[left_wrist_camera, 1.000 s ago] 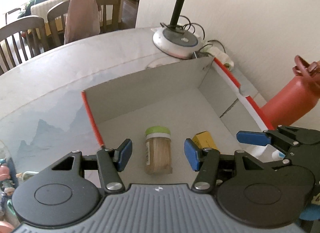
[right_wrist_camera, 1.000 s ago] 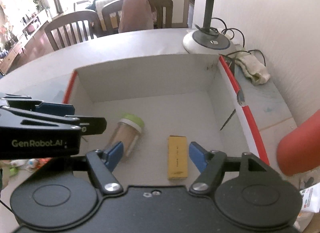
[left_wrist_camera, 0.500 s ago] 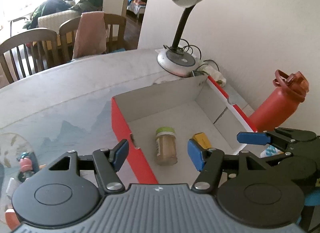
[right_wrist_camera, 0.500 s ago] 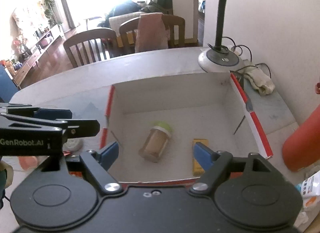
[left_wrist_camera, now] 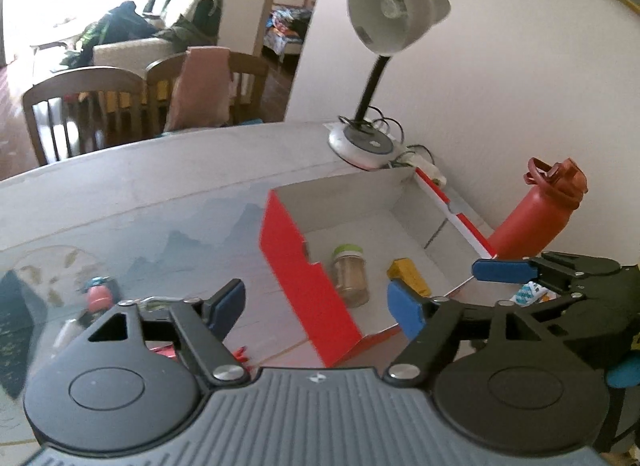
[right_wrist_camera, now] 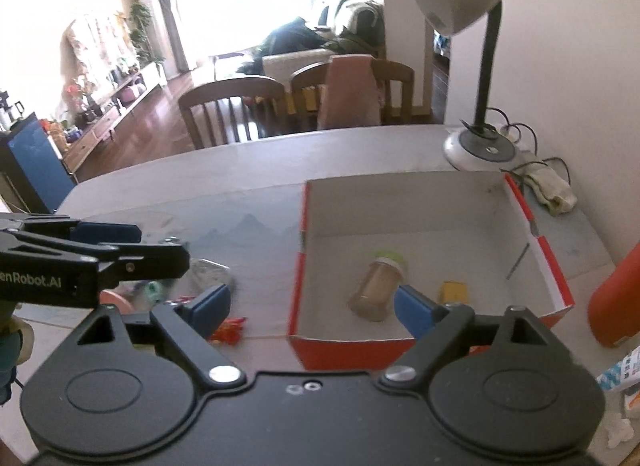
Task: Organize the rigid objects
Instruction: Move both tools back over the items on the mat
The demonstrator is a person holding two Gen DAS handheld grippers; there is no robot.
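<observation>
Left wrist view. The left gripper (left_wrist_camera: 316, 304) is spread wide with nothing between its blue pads, held above the table (left_wrist_camera: 120, 193). Ahead lies a red box (left_wrist_camera: 296, 266) with a pale inside. In it a jar (left_wrist_camera: 350, 274) with a green lid lies on its side, and a yellow packet (left_wrist_camera: 408, 276) lies just beside it, apart from it. The right gripper (left_wrist_camera: 504, 270) enters from the right edge, over the box's near right corner; only its upper blue fingertip is clear here, so its state cannot be told from this view. A red bottle (left_wrist_camera: 536, 213) stands just outside the box, and a desk lamp (left_wrist_camera: 384, 65) stands behind it. Small toys (left_wrist_camera: 98, 294) lie on the table to the left.

Right wrist view. The right gripper (right_wrist_camera: 308, 308) is likewise released and empty. The jar (right_wrist_camera: 378, 284) and yellow packet (right_wrist_camera: 454, 292) rest on the floor of the red box (right_wrist_camera: 340, 350). The left gripper (right_wrist_camera: 108, 244) reaches in from the left above a scatter of small items (right_wrist_camera: 208, 278), outside the box.
</observation>
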